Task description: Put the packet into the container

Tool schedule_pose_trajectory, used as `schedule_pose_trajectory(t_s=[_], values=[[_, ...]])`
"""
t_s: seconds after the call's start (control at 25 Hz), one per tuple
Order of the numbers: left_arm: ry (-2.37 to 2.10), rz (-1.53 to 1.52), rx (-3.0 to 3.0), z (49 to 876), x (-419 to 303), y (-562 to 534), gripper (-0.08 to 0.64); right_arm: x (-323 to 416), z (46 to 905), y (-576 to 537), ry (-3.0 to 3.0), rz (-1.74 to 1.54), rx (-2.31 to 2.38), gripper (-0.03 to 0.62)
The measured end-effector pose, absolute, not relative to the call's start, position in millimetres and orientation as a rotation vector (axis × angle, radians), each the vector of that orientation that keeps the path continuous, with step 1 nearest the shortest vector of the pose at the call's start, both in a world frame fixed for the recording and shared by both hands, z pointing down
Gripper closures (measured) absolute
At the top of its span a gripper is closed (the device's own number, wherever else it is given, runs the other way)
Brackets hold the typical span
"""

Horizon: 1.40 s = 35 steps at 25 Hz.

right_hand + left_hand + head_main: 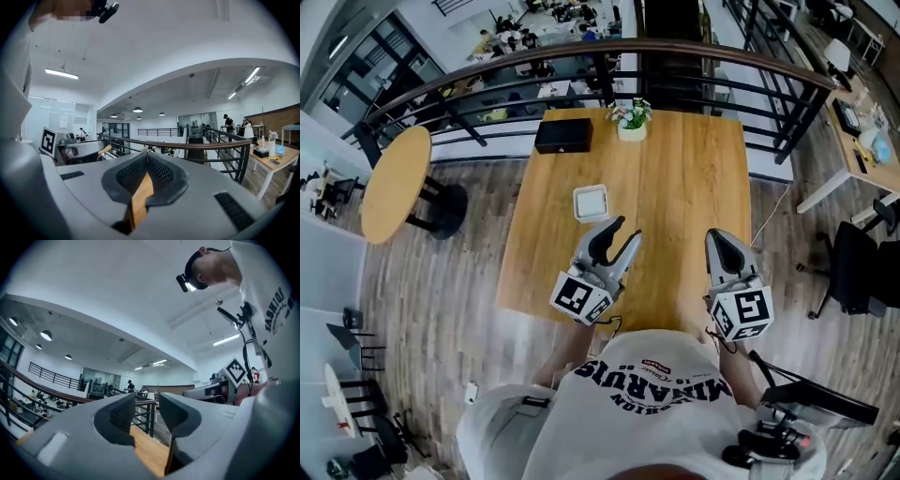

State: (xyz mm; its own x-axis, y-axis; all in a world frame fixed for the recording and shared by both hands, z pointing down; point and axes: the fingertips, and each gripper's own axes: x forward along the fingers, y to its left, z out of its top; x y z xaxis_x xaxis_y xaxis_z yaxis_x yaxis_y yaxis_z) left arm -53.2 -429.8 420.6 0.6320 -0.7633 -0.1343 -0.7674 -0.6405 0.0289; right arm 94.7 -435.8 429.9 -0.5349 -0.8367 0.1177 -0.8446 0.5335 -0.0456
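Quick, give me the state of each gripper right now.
Left gripper: open, nothing between its jaws.
Right gripper: closed, holding nothing.

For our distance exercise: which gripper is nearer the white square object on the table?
Left. The left gripper is close beside the white square object; the right gripper is farther right.

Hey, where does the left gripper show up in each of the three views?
Head view: left gripper, lower centre-left over the table, jaws apart.
Left gripper view: its own jaws fill the bottom, empty.
Right gripper view: its marker cube, left edge.
Shared landmark: the curved railing.
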Motion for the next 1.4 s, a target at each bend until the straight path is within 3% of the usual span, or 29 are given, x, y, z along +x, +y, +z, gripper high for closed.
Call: schedule_pose_trajectory(t_s=[0.36, 0.4, 0.44, 1.4], values=[[1.286, 0.059, -2.786, 417, -29, -392, 0.399, 87, 440, -424, -2.68, 0.148, 1.397, 0.581], [1.289, 0.049, -2.787, 416, -30, -391, 0.425, 87, 441, -423, -2.682, 0.155, 1.395, 0.581], [1.285, 0.046, -2.789, 415, -31, -389, 0.558, 86, 441, -422, -2.686, 0.157, 1.393, 0.581], [1.206, 0.138, -2.893, 410, -19, -379, 0.558, 92, 445, -415, -2.719, 0.118, 1.353, 0.583]])
